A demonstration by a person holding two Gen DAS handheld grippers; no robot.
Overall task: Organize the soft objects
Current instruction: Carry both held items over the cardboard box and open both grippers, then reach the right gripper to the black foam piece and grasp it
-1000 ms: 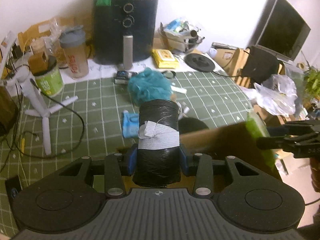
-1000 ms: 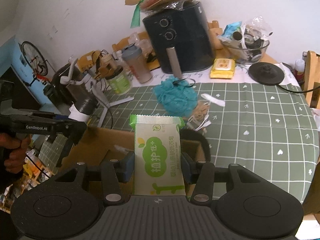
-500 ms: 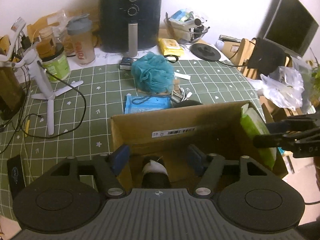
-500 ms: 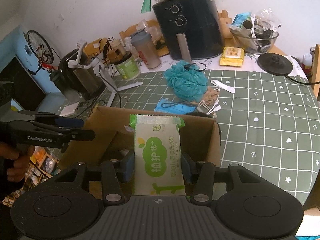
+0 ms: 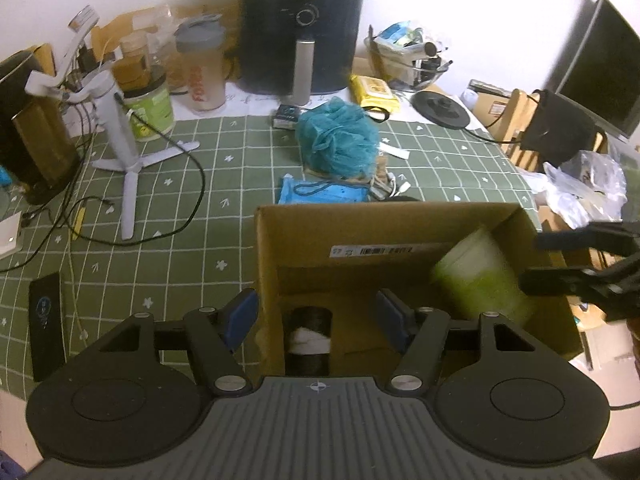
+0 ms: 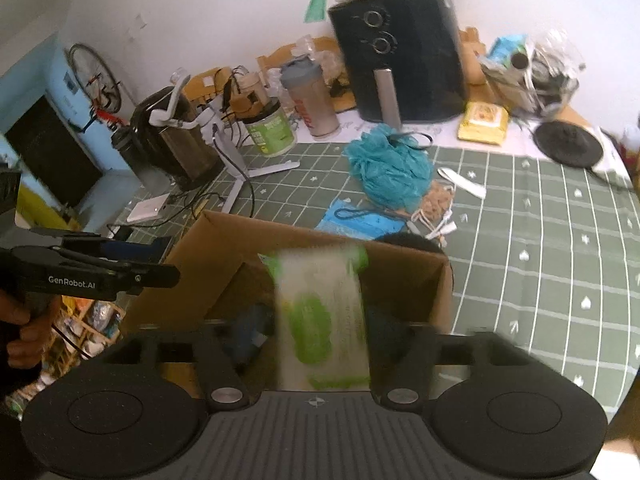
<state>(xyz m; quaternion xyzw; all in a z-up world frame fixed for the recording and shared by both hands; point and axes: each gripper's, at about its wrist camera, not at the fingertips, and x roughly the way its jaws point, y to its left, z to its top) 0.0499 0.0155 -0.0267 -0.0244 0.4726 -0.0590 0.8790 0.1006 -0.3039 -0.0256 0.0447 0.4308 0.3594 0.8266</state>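
An open cardboard box (image 5: 304, 236) (image 6: 224, 248) stands at the near table edge. A black bag roll with a white band (image 5: 309, 338) lies inside it, below my open left gripper (image 5: 318, 314). My right gripper (image 6: 320, 332) hangs over the box; its jaws look spread. The green-and-white tissue pack (image 6: 322, 320) is blurred between them and tilts into the box in the left wrist view (image 5: 478, 280). A teal bath pouf (image 5: 338, 140) (image 6: 390, 168) and a blue pouch (image 5: 320, 192) lie on the green cloth behind the box.
A black air fryer (image 5: 304, 28), a shaker bottle (image 5: 202, 72), a green jar (image 5: 150, 110), a white tripod stand (image 5: 120, 128) with cables, a yellow wipes pack (image 5: 374, 90) and a phone (image 5: 46, 312) sit around the table. A monitor (image 5: 596, 76) stands at right.
My left gripper opened, dropped the black roll into the box, and pulled back. My right gripper carried the tissue pack over the box; the pack is now blurred and slipping down.
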